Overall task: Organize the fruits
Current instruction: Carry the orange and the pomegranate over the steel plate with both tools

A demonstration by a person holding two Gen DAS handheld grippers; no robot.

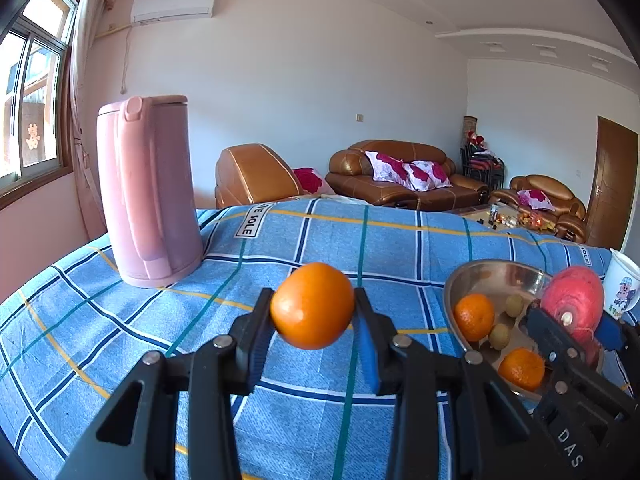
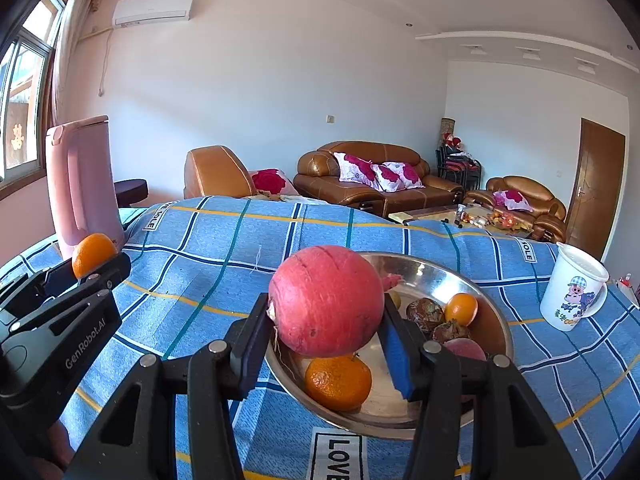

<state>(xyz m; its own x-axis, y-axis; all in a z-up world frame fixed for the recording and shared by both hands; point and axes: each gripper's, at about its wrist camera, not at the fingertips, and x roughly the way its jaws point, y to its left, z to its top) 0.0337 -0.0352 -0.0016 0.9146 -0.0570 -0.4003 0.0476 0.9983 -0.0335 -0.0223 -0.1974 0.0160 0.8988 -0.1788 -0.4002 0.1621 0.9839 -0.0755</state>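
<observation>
Holding one fruit in each tool above the checked cloth of the table point(image 1: 312, 408), the person has both loads lifted clear. The left tool point(image 1: 314, 312) is closed to a narrow gap on an orange point(image 1: 313, 306), its blue pads pressing the fruit's two sides, and that orange hangs over bare cloth, well to the left of the metal bowl point(image 2: 460, 276). The right tool point(image 2: 326, 312) stands a little wider, clamped on a large red round fruit point(image 2: 326, 300), perhaps a pomegranate, which hangs over the near left rim of the bowl. So the relation that matters is this: the bowl lies right and slightly ahead of the left tool, while the right tool is already at it and is the nearer of the two. Inside the bowl lie a few oranges point(image 2: 338, 382), some small brownish fruits and a pinkish one. Judging by the task, the red fruit looks ready to be lowered in, after which the orange would have to travel rightward. A pink kettle point(image 1: 148, 192) stands at the far left and a white cup point(image 2: 574, 286) beside the bowl on its right.
</observation>
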